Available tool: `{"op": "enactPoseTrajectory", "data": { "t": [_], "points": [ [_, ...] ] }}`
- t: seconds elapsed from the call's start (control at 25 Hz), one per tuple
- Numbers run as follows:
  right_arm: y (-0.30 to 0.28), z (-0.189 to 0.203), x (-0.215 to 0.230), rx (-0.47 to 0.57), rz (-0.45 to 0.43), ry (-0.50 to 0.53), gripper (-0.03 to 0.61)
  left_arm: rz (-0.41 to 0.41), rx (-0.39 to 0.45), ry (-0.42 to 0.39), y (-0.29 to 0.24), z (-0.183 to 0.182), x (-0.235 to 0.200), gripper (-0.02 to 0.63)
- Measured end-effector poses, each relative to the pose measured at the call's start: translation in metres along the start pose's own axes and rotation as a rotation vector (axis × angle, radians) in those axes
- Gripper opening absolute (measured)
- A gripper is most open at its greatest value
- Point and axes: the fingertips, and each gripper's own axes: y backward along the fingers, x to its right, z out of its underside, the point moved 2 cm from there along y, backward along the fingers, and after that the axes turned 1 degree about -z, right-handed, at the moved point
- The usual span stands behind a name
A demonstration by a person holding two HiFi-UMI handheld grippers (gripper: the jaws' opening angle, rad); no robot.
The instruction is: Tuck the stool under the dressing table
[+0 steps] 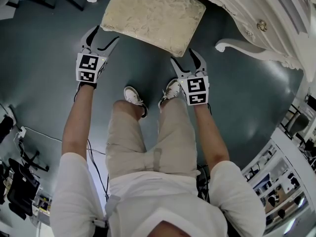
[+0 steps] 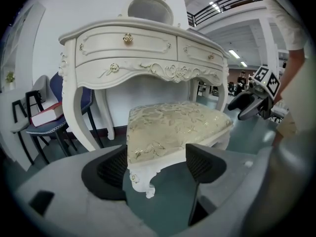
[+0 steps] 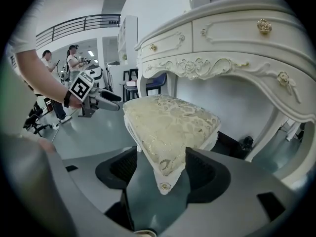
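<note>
Both jaws apart, left gripper [image 1: 104, 34], right gripper [image 1: 183, 58]; stool [image 1: 153, 14] long axis parallels dressing table [image 1: 234, 3].

The stool [image 2: 173, 127] wears cream brocade cloth, faintly shiny; the table [image 2: 143, 53] is glossy white-painted carved wood; the floor [image 1: 49, 43] smooth, reflective.
</note>
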Motion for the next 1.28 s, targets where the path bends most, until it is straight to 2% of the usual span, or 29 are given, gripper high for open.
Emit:
{"op": "enactPoseTrajectory", "data": {
  "t": [0.2,0.6,0.72,0.92,1.16,1.28],
  "points": [
    [-0.009,0.002,0.001,-0.013,0.0,0.013,0.296,0.026,-0.025,-0.017,-0.01,0.007,0.0,0.39],
    [-0.023,0.003,0.001,-0.027,0.017,0.017,0.295,0.063,-0.046,-0.061,-0.022,0.009,0.003,0.39],
    [-0.025,0.004,0.002,-0.027,0.035,0.029,0.295,0.06,-0.053,-0.079,-0.021,0.012,0.002,0.39],
    [-0.026,0.011,0.009,-0.044,0.088,0.008,0.291,0.023,-0.081,-0.061,-0.019,0.022,-0.011,0.39],
    [-0.031,0.013,0.011,-0.039,0.099,-0.016,0.283,0.019,-0.085,-0.067,-0.029,0.018,-0.013,0.327],
    [-0.032,0.013,0.012,-0.037,0.096,-0.015,0.279,0.002,-0.081,-0.061,-0.029,0.017,-0.014,0.327]
  ]
}}
